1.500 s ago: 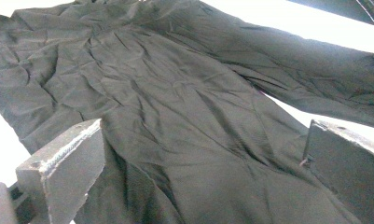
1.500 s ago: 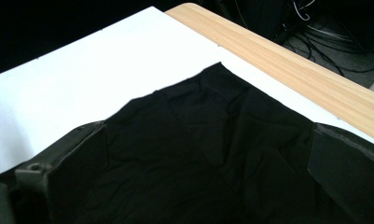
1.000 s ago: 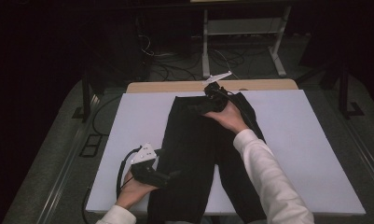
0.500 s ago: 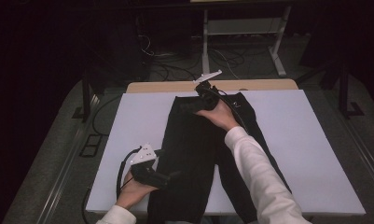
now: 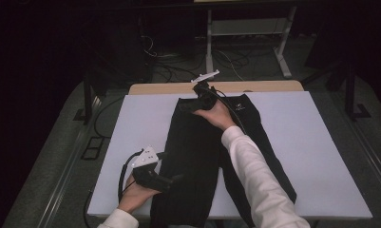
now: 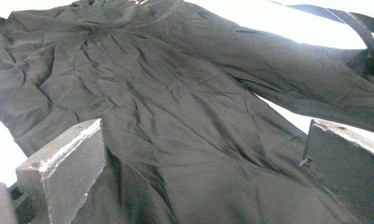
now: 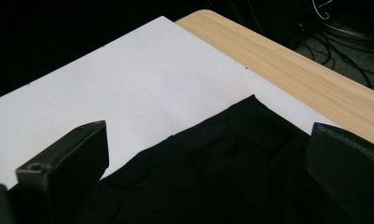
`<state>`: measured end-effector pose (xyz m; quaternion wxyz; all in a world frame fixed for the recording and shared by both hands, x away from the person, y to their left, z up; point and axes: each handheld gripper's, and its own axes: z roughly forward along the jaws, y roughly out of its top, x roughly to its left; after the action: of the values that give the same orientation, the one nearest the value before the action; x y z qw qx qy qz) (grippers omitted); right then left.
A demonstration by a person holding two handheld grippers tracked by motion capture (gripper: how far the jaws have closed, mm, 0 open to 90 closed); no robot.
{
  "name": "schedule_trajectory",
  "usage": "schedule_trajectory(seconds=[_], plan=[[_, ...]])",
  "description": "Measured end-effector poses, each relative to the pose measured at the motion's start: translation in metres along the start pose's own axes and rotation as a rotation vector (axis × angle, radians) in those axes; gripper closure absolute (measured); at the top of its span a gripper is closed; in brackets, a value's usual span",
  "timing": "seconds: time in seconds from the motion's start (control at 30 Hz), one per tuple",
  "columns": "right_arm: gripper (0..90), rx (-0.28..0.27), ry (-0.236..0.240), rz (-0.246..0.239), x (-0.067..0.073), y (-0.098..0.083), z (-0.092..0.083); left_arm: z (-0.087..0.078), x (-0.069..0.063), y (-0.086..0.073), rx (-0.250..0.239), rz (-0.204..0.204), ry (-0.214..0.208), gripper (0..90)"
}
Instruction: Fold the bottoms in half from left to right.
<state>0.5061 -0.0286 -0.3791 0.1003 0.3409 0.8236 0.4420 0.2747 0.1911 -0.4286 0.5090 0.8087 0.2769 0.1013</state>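
You are holding both grippers wide open, gripping nothing. Your right gripper (image 5: 194,105) is hovering over the black trousers' (image 5: 193,156) far end on the bench (image 5: 311,142). Your left gripper (image 5: 176,179) is resting at their near leg.

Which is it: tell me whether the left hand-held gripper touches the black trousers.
Cannot tell. The left gripper view shows the left hand-held gripper open over the black trousers, but neither contact nor gap shows plainly.

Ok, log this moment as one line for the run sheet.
item: black trousers flat on white sheet | left gripper: open, over near leg | right gripper: open, over far waistband corner | nothing gripped yet
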Motion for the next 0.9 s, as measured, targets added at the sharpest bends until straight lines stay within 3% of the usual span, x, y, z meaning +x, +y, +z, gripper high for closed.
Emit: schedule_trajectory(seconds=[0.9], plan=[[0.0,0.04,-0.009,0.052,-0.003,0.008,0.059,-0.001,0.001,0.0,-0.009,-0.004,-0.008,0.0]])
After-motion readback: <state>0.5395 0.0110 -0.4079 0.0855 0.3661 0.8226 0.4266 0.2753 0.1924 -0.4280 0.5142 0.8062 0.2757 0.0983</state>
